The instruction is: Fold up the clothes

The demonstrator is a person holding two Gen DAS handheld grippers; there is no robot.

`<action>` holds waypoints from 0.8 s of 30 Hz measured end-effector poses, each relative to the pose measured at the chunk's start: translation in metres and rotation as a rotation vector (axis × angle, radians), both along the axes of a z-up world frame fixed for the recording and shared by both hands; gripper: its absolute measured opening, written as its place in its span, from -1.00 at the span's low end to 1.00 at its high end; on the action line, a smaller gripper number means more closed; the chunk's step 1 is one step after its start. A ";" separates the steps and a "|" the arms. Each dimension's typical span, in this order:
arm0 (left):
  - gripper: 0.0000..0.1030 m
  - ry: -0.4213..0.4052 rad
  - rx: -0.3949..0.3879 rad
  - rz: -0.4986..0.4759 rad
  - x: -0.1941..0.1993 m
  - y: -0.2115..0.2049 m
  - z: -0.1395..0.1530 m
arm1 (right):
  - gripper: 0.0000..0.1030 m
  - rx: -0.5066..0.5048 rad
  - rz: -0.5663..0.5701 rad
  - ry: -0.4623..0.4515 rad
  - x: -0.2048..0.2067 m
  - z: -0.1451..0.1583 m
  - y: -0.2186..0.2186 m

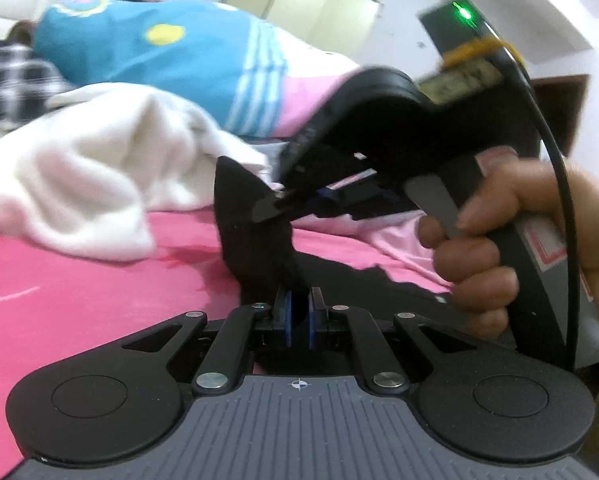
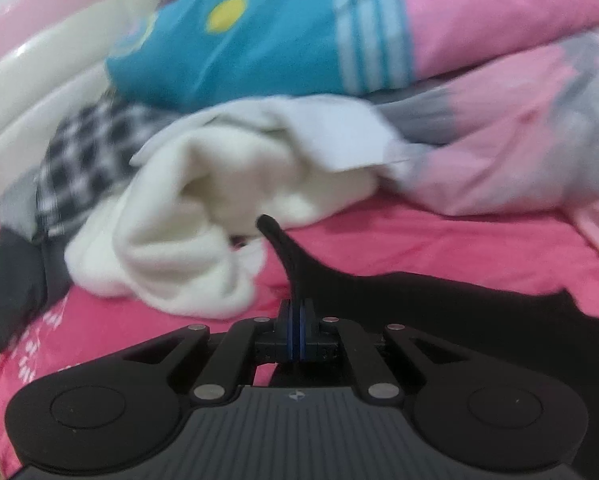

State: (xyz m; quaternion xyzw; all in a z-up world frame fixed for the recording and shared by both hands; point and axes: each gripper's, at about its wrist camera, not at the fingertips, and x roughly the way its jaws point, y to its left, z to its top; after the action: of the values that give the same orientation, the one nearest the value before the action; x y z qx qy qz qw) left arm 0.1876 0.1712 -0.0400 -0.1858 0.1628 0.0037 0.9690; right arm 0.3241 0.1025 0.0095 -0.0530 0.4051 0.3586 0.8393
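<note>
In the left wrist view, the left tongs (image 1: 298,312) sit at lower centre with their blue pads drawn narrow on a fold of the black garment (image 1: 255,240), which rises from them toward the middle of the frame and also trails off to the right over the pink bed sheet (image 1: 79,280). Just above, the right tongs (image 1: 277,206) come in from the right, held by a hand (image 1: 491,248) at the right edge, and their tips pinch the same black cloth at its raised edge. A white fleecy garment (image 1: 99,176) lies heaped at left centre on the sheet, with a blue and pink pillow (image 1: 171,64) behind it in the upper left and a black-and-white checked cloth (image 1: 7,76) at the far left edge. In the right wrist view, the right tongs (image 2: 298,336) at lower centre are closed tight on a thin pulled-up peak of the black garment (image 2: 419,312), the rest of which spreads flat across the lower right. The white fleecy garment (image 2: 203,224) fills the centre left, the checked cloth (image 2: 83,168) lies to its left, the pillow (image 2: 259,36) runs across the top, and a pink and grey quilt (image 2: 519,144) is bunched at the right.
</note>
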 end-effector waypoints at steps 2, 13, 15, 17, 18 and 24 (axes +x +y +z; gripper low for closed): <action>-0.89 -0.002 -0.003 -0.033 0.004 -0.002 -0.005 | -0.96 0.030 -0.035 0.003 0.005 -0.001 -0.024; -0.80 0.126 -0.069 -0.145 0.031 -0.011 -0.027 | -0.96 0.178 -0.237 0.121 0.034 -0.040 -0.139; -0.65 0.145 -0.081 -0.140 0.028 -0.012 -0.029 | -0.96 0.216 -0.272 0.153 0.040 -0.050 -0.155; -0.64 0.162 -0.082 -0.131 0.026 -0.013 -0.030 | -0.96 0.245 -0.296 0.181 0.045 -0.059 -0.167; -0.63 0.174 -0.076 -0.129 0.026 -0.014 -0.030 | -0.96 0.259 -0.306 0.197 0.047 -0.062 -0.172; -0.62 0.223 -0.092 -0.115 0.028 -0.010 -0.037 | -0.86 0.325 -0.310 0.298 0.049 -0.075 -0.191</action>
State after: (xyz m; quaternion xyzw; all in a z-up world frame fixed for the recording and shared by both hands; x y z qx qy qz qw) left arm 0.2151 0.1611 -0.0766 -0.2187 0.2797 -0.0385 0.9340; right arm 0.3729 -0.0888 -0.0658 0.1988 0.4647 0.2898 0.8128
